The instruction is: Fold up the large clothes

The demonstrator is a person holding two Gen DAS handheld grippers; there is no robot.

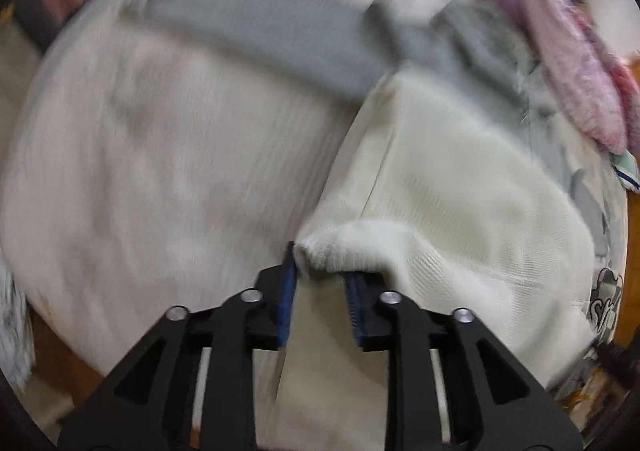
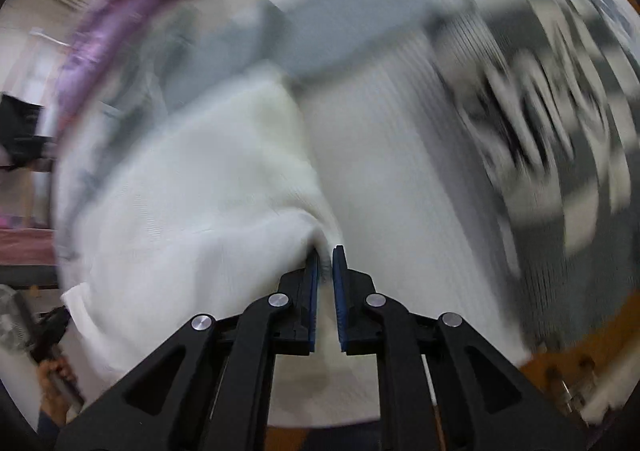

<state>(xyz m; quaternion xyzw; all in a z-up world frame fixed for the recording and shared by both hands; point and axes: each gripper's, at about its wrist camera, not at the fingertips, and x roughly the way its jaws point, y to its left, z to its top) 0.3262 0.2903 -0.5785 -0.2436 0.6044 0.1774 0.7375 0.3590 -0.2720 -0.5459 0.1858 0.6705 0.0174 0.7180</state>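
A cream knit garment (image 1: 460, 187) lies spread over the wooden surface (image 1: 60, 367), one thick folded edge lifted toward the cameras. The left tool (image 1: 320, 271) has its blue pads (image 1: 289, 291) partly apart with a rolled ribbed edge of the garment bunched between them, so it is grasping the knit. The right tool (image 2: 326, 263) is nearly clenched, its pads (image 2: 339, 291) pinching a fold of the same garment (image 2: 208, 203). Behind lie a grey cloth (image 1: 272, 31), a purple fuzzy garment (image 1: 560, 63) and a black-and-white patterned cloth (image 2: 552, 111), all blurred.
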